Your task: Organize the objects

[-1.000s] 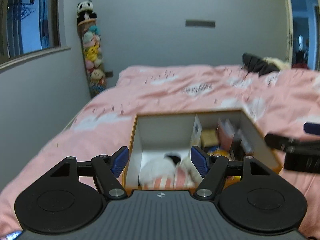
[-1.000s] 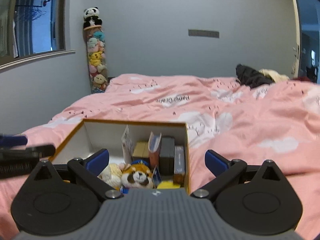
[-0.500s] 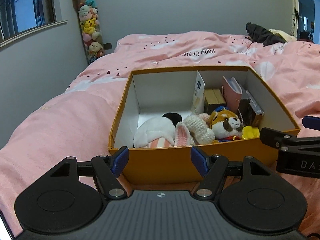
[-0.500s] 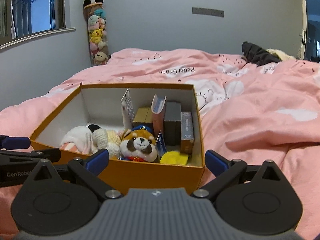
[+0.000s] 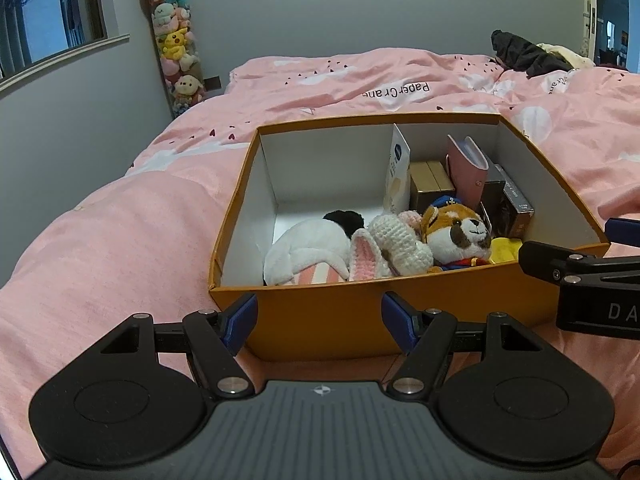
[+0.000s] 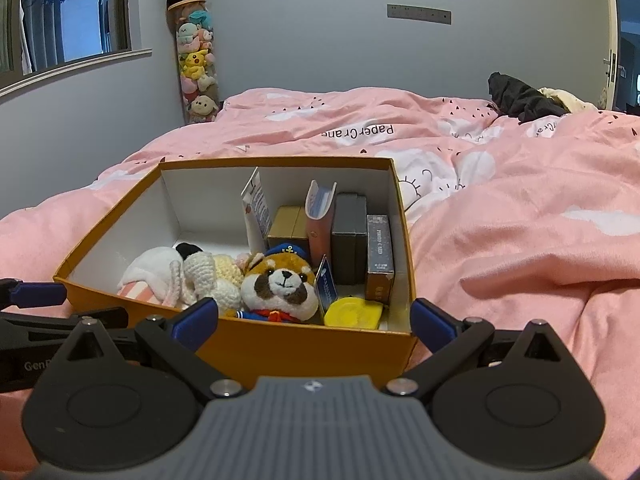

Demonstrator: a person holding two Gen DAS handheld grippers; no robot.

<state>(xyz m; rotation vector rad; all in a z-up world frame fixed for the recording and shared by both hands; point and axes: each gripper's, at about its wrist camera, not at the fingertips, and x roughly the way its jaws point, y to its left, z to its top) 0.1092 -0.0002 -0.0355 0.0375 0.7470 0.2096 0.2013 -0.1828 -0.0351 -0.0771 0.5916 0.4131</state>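
Both the left gripper (image 5: 319, 328) and the right gripper (image 6: 314, 322) are spread and empty at the near wall of the orange box (image 6: 312, 346). On the soft bed (image 6: 520, 248), a push may tip the box.

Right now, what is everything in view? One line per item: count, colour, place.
box: 1, orange outside, white inside, on the bed
red panda plush: 1, orange-white, box front
crochet bunny: 1, cream-pink, beside the panda
white plush: 1, white with black, box left
yellow disc: 1, front right corner
small boxes and books: several, upright, box right
duvet: 1, pink
plush column: 1, multicolour, far wall
dark clothes: 1 heap, far right
left claw: open
right claw: open
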